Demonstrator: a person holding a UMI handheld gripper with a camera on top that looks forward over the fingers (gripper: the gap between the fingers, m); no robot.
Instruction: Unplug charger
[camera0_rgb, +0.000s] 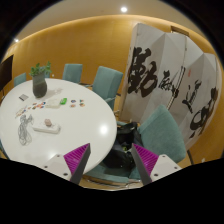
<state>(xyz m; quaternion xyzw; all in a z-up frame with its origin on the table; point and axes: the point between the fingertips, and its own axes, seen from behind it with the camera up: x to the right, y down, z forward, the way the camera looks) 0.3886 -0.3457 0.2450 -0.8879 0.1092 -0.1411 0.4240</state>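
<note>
A round white table (70, 135) stands to the left, ahead of my gripper (111, 162). On it lies a white charger block (46, 124) with a white cable (22, 125) coiled beside it. My two fingers with magenta pads (75, 156) are spread wide apart with nothing between them. They hover at the table's near right rim, well short of the charger. Between the fingers I see only the table's rim and the dark floor below.
A potted plant (40, 80) stands at the table's far side, with small coloured items (68, 101) near it. Teal chairs (106, 83) ring the table; one (160, 132) is close on the right. A folding screen with calligraphy (172, 80) stands behind.
</note>
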